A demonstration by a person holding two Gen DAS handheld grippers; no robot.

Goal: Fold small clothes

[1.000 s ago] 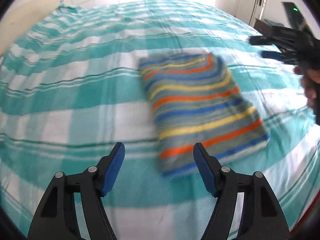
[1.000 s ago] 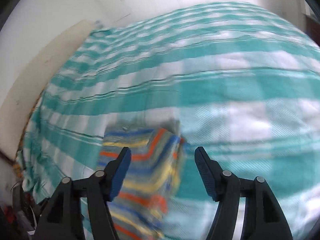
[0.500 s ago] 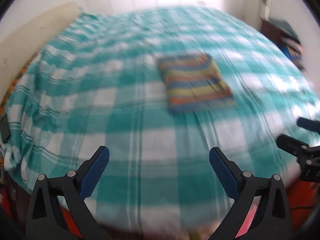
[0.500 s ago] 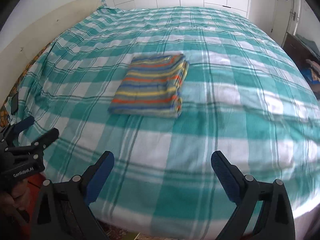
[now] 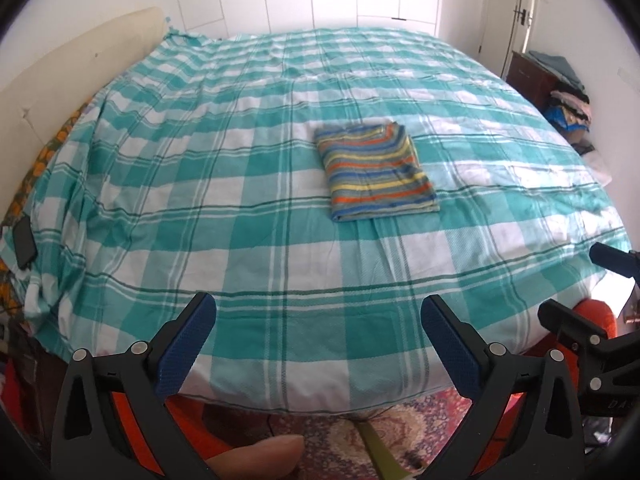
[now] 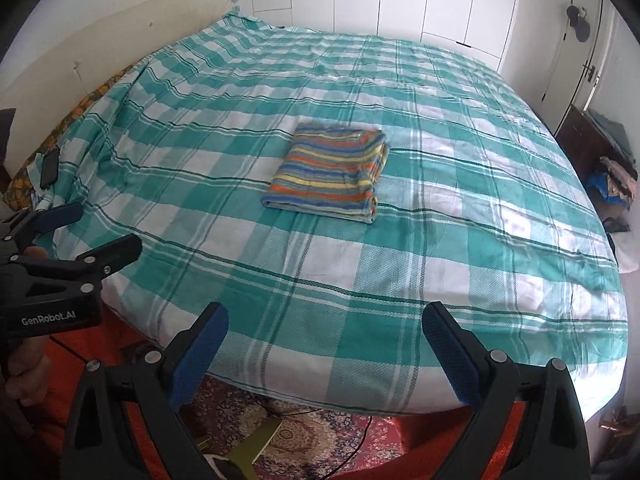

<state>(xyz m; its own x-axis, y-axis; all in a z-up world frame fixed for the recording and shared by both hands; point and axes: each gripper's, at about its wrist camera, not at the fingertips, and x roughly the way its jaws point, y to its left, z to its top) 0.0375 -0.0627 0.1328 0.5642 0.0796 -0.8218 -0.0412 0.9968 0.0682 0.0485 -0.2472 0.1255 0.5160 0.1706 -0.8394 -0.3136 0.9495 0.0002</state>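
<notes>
Both tongs have pulled back from the folded garment since the earlier frames, and their jaws have just been opening, with nothing between them. Left tongs [image 5: 318, 350] stand spread wide over the bed's near edge, empty. Right tongs [image 6: 326, 354] likewise spread wide, empty; they also show at the 3 o'clock edge of the left wrist view.

Striped garment [image 5: 376, 172] lies folded into a flat rectangle near the middle of the bed [image 5: 160, 184], resting on the teal-and-white checked cover. Left wrist view: long axis runs roughly 12 to 6 o'clock, tilted slightly toward 5; stripes cross the short way. Right wrist view: same bundle [image 6: 330, 172], long axis leaning from 1 toward 7 o'clock, layered edges stacked on its 3 o'clock side.

Garment sits well apart from every bed edge. Open cover all round it, widest toward 9 o'clock and toward the near edge at 6. Cover lightly creased, a few ridges at 3 o'clock of the bundle.

Headboard [image 5: 60, 76] along the 9–10 o'clock side. Patterned rug [image 6: 304, 436] on the floor under the near edge. Pile of clothes [image 5: 570, 110] on dark furniture at 2–3 o'clock, off the bed.
</notes>
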